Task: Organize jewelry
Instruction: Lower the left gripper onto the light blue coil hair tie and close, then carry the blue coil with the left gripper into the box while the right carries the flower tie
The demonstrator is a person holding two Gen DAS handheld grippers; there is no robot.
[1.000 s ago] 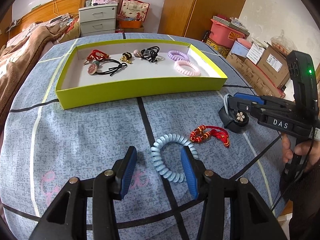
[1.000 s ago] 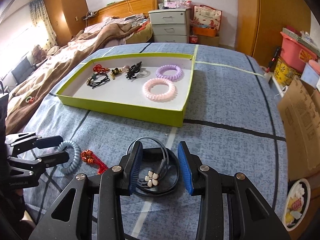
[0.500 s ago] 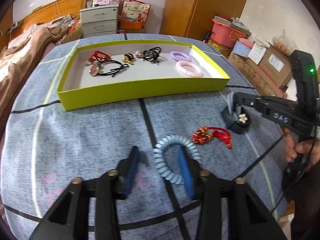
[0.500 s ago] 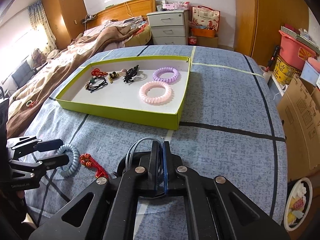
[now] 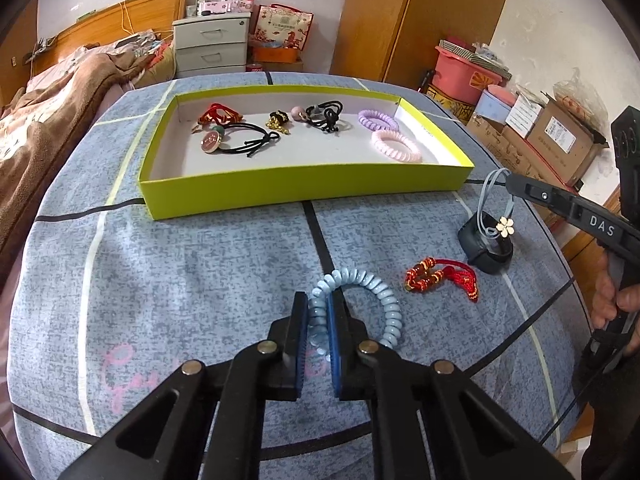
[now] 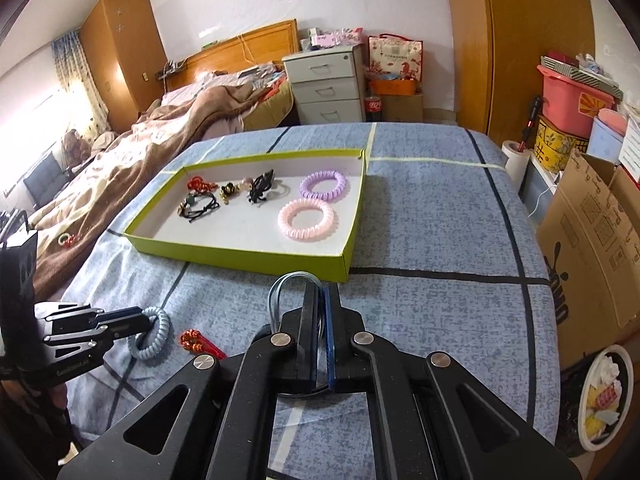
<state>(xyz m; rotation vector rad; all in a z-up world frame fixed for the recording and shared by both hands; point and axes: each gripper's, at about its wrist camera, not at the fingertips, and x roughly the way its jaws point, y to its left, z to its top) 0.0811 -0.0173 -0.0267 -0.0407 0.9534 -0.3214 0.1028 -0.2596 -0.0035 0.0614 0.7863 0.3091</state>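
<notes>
My left gripper has its jaws closing, pads pressed on the near left side of a light blue spiral hair tie that lies on the blue bedspread. From the right wrist view this gripper and the blue coil are at the lower left. My right gripper is shut on a thin grey-blue hair tie. In the left wrist view that tie hangs from the right gripper with its flower charm above a black band.
A red beaded cord lies between both grippers. Behind stands the yellow-green tray holding a pink coil, a purple coil and several black and red ties. Boxes crowd the right side; a bed is on the left.
Both grippers went from open to shut. The right closed first on the flower tie and raised it slightly. The left then closed on the blue coil.
</notes>
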